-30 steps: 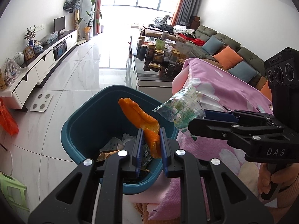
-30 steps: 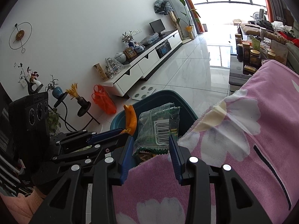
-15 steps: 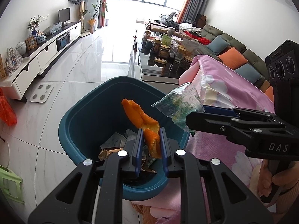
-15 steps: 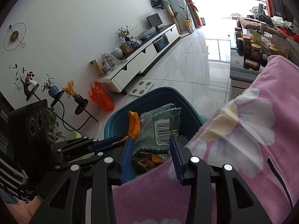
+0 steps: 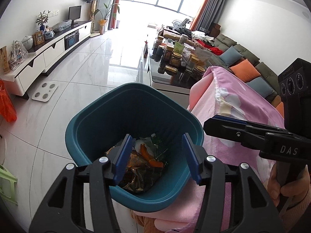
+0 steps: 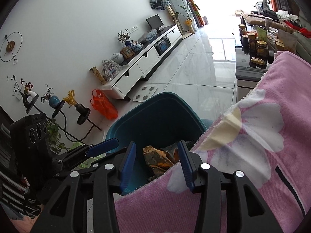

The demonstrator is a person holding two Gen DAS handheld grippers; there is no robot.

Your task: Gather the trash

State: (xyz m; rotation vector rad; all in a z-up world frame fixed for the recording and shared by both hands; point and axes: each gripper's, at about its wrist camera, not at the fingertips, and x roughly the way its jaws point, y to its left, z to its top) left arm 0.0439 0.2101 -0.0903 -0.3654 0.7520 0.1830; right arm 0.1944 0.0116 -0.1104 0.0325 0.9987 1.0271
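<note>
**Both grippers open over a teal bin of trash**

A teal plastic bin [image 5: 108,116] stands on a pale tiled floor, just left of a surface draped in a pink flowered cloth [image 5: 229,106]. The left gripper [image 5: 156,157] hangs above the bin's near side, pointing down into it. Its blue-padded jaws have just been opening and now stand well apart, with nothing between them. Below, at the bottom of the bin, lies an orange peel [image 5: 150,156] on top of crumpled dark and gold wrappers [image 5: 140,171], with a clear and green packet [image 5: 155,142] beside it.

The right gripper [image 6: 157,162] sits at the bin's right side, over the near edge of the pink cloth. Its jaws have also been opening a little and are apart, holding nothing; through the gap the wrappers in the bin can be seen. In the left camera's view this gripper shows side-on at the right, with a person's hand [image 5: 279,184] wrapped around its handle.

Farther away, a low table [image 5: 167,77] crowded with jars stands beyond the bin. A long white TV cabinet [image 5: 48,54] runs along the left wall, with an orange plastic bag [image 6: 104,106] and a white bathroom scale [image 5: 45,92] on the floor near it. A sofa with orange and blue cushions [image 5: 245,69] lines the far right.
</note>
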